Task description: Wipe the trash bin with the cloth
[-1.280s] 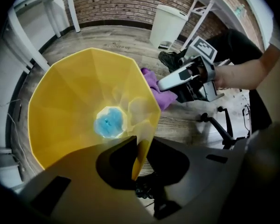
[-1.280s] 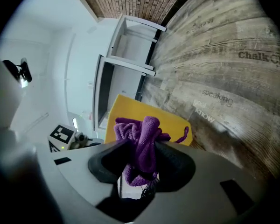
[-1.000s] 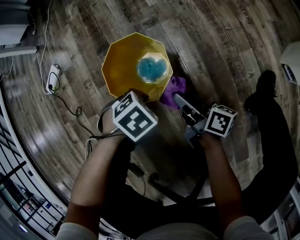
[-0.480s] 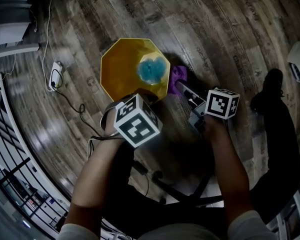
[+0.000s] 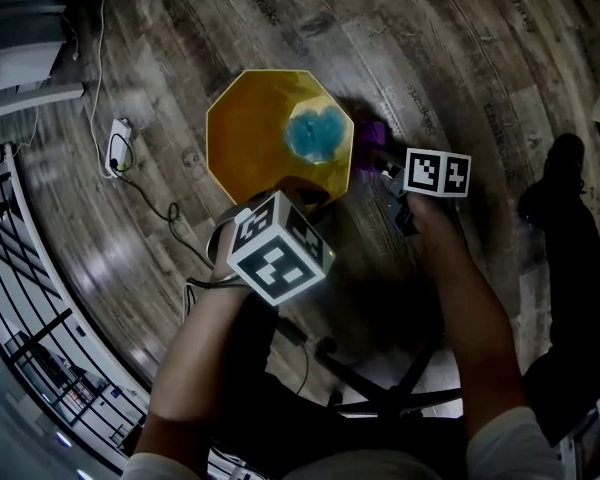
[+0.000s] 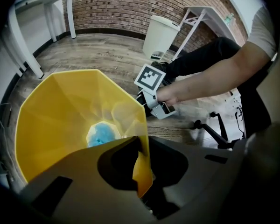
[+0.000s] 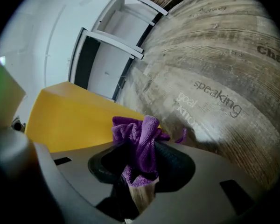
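Note:
A yellow eight-sided trash bin (image 5: 242, 133) stands on the wooden floor, with a blue crumpled thing (image 5: 315, 136) at its bottom. My left gripper (image 5: 296, 200) is shut on the bin's near rim; in the left gripper view the thin yellow wall (image 6: 60, 115) runs between the closed jaws of that gripper (image 6: 142, 171). My right gripper (image 5: 378, 160) is shut on a purple cloth (image 5: 376, 132) and sits low beside the bin's right outer wall. In the right gripper view the cloth (image 7: 140, 139) bunches out of this gripper (image 7: 140, 181), right next to the yellow wall (image 7: 70, 120).
A power strip (image 5: 118, 143) with its cable lies on the floor left of the bin. A white pedal bin (image 6: 161, 34) and white table legs (image 6: 32, 55) stand farther off. A black chair base (image 5: 380, 393) and the person's legs are close behind the grippers.
The right gripper has gone down along the bin's right side with the cloth, so less purple shows in the head view. The left gripper stays at the rim.

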Tool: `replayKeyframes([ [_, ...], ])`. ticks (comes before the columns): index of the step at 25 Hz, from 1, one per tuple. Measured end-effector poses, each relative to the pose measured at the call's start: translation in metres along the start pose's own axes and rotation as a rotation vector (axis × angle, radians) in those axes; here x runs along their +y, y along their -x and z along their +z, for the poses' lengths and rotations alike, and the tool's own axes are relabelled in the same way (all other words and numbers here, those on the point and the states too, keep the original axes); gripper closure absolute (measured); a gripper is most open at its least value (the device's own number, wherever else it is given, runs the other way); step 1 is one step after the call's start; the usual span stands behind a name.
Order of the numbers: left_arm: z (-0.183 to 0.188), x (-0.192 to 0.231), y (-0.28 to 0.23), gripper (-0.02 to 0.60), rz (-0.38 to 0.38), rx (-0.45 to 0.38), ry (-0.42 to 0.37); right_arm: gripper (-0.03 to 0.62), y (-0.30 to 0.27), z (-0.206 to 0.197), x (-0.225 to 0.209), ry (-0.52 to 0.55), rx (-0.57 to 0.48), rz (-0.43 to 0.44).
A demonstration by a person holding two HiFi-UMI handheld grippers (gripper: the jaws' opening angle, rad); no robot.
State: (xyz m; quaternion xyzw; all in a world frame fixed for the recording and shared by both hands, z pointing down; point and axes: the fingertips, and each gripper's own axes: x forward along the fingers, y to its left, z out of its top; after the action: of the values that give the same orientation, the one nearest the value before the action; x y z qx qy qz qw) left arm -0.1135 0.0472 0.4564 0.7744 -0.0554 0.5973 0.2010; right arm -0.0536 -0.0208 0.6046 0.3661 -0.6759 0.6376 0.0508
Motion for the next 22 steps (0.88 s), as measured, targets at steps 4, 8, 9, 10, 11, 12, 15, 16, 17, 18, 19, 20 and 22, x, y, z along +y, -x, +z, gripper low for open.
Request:
replayKeyframes([
  [4,-0.001,-0.002,0.000,0.551,-0.009,0.001,0.000,0.433,-0.021,-0.010,-0.028,0.018,0.061,-0.093],
  [8,-0.001,-0.003,0.000,0.551,-0.006,-0.009,-0.004,0.433,-0.035,-0.016,-0.048,0.035,0.099,-0.165],
  [9,-0.001,-0.003,0.000,0.551,-0.007,-0.008,-0.007,0.433,-0.038,-0.017,-0.053,0.042,0.108,-0.184],
  [10,-0.002,-0.004,0.000,0.549,-0.007,-0.006,-0.009,0.433,-0.041,-0.019,-0.057,0.050,0.116,-0.202],
  [11,-0.003,-0.004,-0.001,0.548,-0.009,-0.004,-0.009,0.433,-0.044,-0.020,-0.060,0.056,0.121,-0.218],
  [12,-0.004,-0.005,-0.001,0.546,-0.012,-0.005,-0.003,0.433,-0.046,-0.021,-0.062,0.058,0.122,-0.230],
  [15,-0.005,-0.005,-0.001,0.539,-0.023,-0.018,0.029,0.433,-0.049,-0.020,-0.064,0.061,0.112,-0.254],
  [16,-0.006,-0.005,-0.001,0.538,-0.022,-0.020,0.034,0.433,-0.049,-0.020,-0.064,0.063,0.110,-0.260],
  [17,-0.005,-0.004,-0.001,0.537,-0.021,-0.020,0.035,0.433,-0.048,-0.020,-0.063,0.067,0.108,-0.265],
  [18,-0.005,-0.005,-0.001,0.537,-0.019,-0.018,0.034,0.433,-0.046,-0.019,-0.063,0.072,0.106,-0.272],
  [19,-0.004,-0.005,-0.002,0.535,-0.016,-0.014,0.031,0.433,-0.042,-0.019,-0.062,0.079,0.103,-0.278],
  [20,-0.004,-0.005,-0.003,0.535,-0.014,-0.012,0.032,0.433,-0.037,-0.019,-0.062,0.087,0.100,-0.283],
  [22,-0.001,-0.003,-0.004,0.535,-0.009,-0.017,0.058,0.433,-0.025,-0.020,-0.058,0.090,0.088,-0.277],
])
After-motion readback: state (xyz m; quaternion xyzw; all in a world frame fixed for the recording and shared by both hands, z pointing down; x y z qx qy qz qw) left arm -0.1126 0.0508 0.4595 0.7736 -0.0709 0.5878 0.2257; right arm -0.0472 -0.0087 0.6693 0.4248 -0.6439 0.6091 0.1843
